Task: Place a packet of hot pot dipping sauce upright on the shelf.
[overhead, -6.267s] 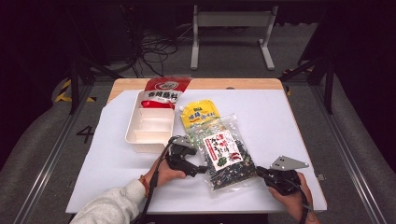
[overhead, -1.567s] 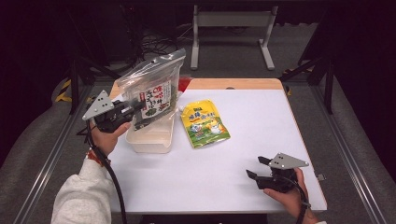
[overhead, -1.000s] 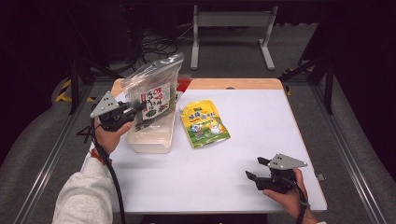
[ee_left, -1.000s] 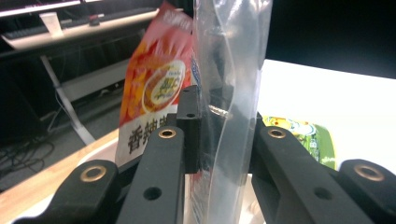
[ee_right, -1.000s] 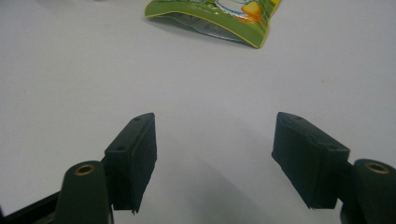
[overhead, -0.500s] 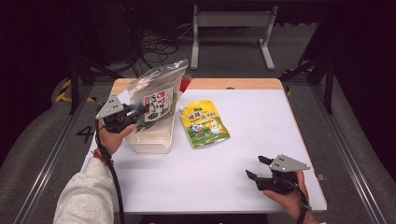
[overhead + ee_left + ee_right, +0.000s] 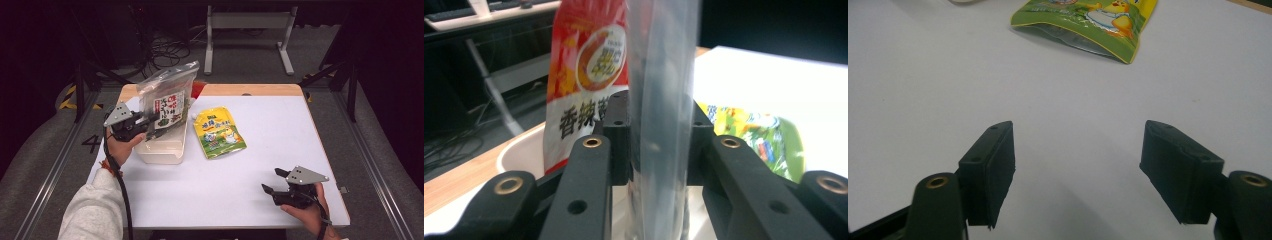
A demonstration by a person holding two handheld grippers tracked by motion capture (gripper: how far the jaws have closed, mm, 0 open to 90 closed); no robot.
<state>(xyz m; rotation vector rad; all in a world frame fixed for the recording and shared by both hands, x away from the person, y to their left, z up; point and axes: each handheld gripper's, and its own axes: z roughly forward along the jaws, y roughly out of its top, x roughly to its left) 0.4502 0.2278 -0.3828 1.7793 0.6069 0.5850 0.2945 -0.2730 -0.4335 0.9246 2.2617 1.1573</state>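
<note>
At the left edge of the white surface point(image 7: 310, 125), a person's left hand point(image 7: 121, 146) holds the left tool point(image 7: 145, 126) clamped on the lower edge of a clear bag of dark seaweed snacks point(image 7: 167, 102), which stands tilted in the air above the white plastic tray point(image 7: 165, 152). The left gripper view looks straight along that grip: both black jaws are pressed against the bag's transparent film point(image 7: 659, 100), seen nearly edge-on between them. Behind the film in that view stands a red snack packet point(image 7: 586, 75) printed with yellow and black lettering, its lower part resting in the tray point(image 7: 524, 147); from the high view a strip of that red packet point(image 7: 199, 88) peeks out past the bag's top, at the far end of the tray. Just to the right of the tray a green and yellow pouch point(image 7: 218, 132) lies flat on the surface, not touching the tray. Well apart from all of this, near the front right corner, the person's right hand point(image 7: 310, 212) holds the right tool point(image 7: 272, 182) low over bare surface, its jaws spread wide with nothing between them. The right gripper view confirms the gap, with the green and yellow pouch point(image 7: 1088, 20) lying well beyond the jaws.
</note>
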